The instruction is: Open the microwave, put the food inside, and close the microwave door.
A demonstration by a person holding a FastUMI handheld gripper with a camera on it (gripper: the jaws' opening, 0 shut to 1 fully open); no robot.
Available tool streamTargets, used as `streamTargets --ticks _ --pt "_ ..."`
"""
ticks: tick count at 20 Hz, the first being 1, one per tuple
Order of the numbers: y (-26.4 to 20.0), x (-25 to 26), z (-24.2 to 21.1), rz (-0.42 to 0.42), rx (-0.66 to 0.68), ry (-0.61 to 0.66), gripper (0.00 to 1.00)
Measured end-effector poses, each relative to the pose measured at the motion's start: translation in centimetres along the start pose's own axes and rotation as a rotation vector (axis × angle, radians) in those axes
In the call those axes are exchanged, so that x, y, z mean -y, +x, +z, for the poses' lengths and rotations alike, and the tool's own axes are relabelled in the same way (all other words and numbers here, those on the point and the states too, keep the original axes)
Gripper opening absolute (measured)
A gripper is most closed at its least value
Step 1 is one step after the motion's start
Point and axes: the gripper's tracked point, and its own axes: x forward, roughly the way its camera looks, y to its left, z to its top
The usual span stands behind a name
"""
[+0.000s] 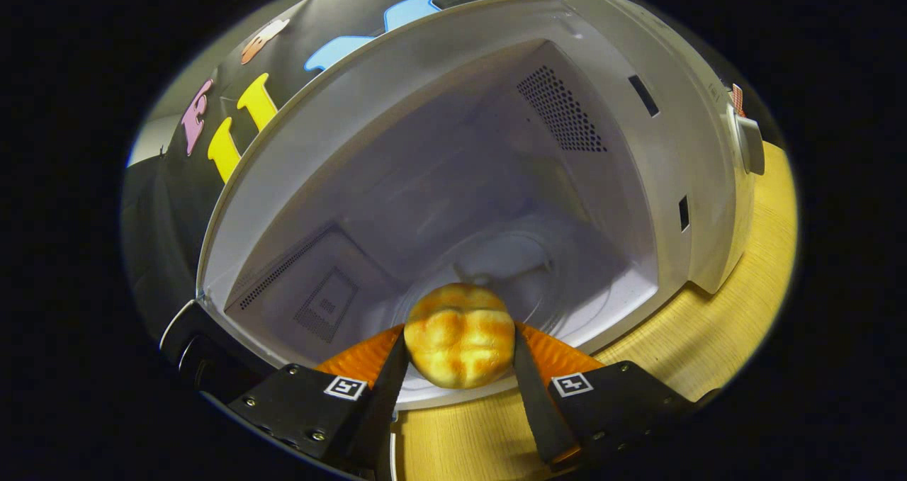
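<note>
A golden-brown bread roll point(459, 336) is pinched between both fingers of my gripper point(459, 353), which is shut on it. The roll hangs at the front sill of a white microwave point(698, 155) whose cavity stands open just ahead. Beyond the roll lies the round glass turntable point(524, 268) on the cavity floor. The microwave's dark door point(202, 353) is swung open on the left side, next to my left finger. The view is tilted, so the microwave leans to the right.
The microwave stands on a light wooden table point(716, 339), bare wood showing to its right and under my fingers. A control knob point(751, 144) sticks out on the microwave's right front panel. Perforated vents mark the cavity's side walls.
</note>
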Motion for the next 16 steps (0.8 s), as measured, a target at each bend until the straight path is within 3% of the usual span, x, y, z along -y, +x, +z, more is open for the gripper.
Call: streamTargets --ticks 3,7,11,16 --pt "0.4 -0.2 0.0 -0.021 0.018 -0.032 0.82" --pt "-0.5 -0.9 0.7 -0.034 0.057 -0.101 0.98" --pt "-2.3 -1.4 1.2 -0.011 0.056 -0.169 0.97" --pt "-8.4 -2.6 2.8 0.043 0.077 -0.283 0.97"
